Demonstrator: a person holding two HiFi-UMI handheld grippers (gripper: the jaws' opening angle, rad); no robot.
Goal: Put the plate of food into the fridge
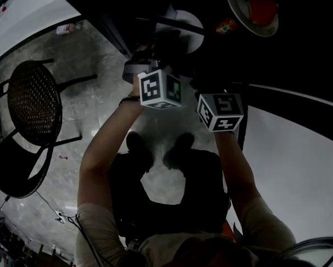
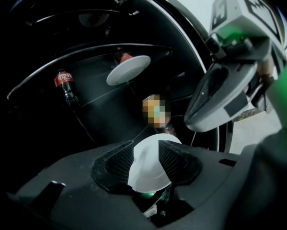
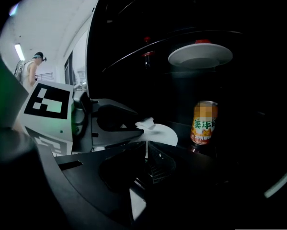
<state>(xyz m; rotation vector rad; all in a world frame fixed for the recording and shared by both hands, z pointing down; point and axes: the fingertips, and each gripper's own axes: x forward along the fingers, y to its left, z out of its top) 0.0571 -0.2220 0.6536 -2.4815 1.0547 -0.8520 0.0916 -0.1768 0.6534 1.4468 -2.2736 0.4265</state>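
My left gripper (image 2: 150,176) is shut on the rim of a white plate (image 2: 153,152), which I hold up in front of the dark, open fridge; in the head view this plate (image 1: 189,22) shows beyond the left marker cube (image 1: 159,89). I see no food on the part that shows. My right gripper (image 3: 147,150) is shut, its tips close to the same plate (image 3: 165,134); a thin white sliver shows in the slit between its jaws. From the left gripper view the right gripper (image 2: 190,123) hangs just right of the plate. A second plate (image 1: 255,7) with red food sits on a fridge shelf.
On the fridge shelves stand an orange can (image 3: 203,122) and a cola bottle (image 2: 65,84), with the shelf plate (image 3: 200,55) above. The white fridge door (image 1: 299,160) is at my right. A dark woven chair (image 1: 33,110) stands on the floor to the left. A person (image 3: 32,71) stands far behind.
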